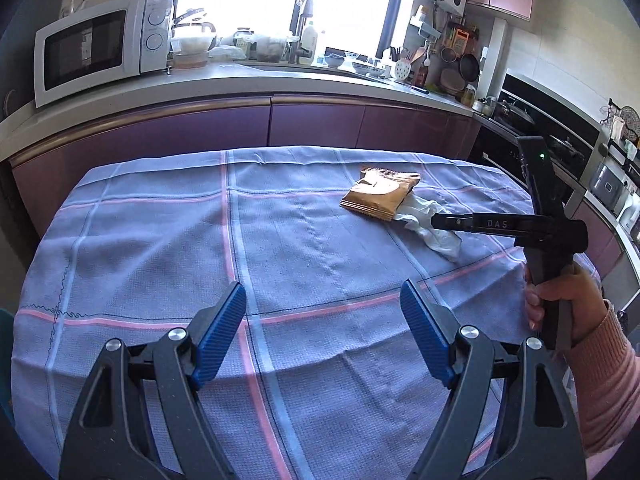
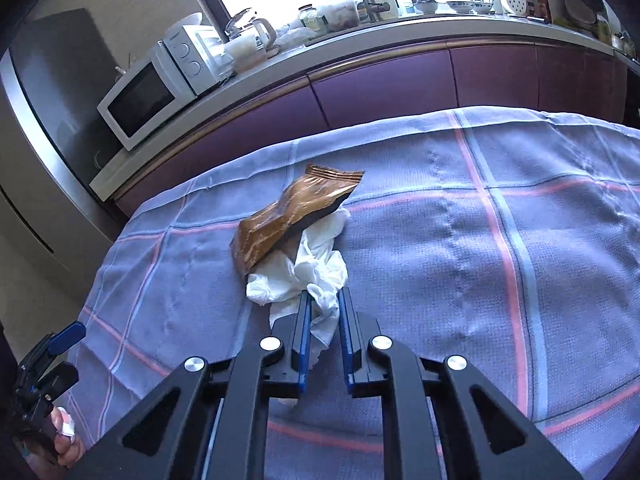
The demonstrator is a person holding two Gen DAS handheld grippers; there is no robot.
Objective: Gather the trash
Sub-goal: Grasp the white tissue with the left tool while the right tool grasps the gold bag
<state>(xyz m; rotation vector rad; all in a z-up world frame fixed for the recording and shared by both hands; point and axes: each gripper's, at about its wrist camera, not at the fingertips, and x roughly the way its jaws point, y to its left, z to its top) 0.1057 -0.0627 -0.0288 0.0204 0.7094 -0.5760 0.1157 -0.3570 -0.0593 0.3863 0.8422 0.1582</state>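
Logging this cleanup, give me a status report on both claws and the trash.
Left claw open, empty. Right claw pinching the white tissue. Brown wrapper lies partly on the tissue, may drag. Nothing else on the tablecloth.

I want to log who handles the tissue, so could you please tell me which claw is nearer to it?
Right. The right claw has its jaws around the crumpled white tissue beside the brown wrapper. The left claw hangs open over bare tablecloth, well short of it.

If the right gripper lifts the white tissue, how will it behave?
The tissue looks crumpled and thin, so it will probably hang limp. It seems very light. One end lies under the brown wrapper, so that may shift.
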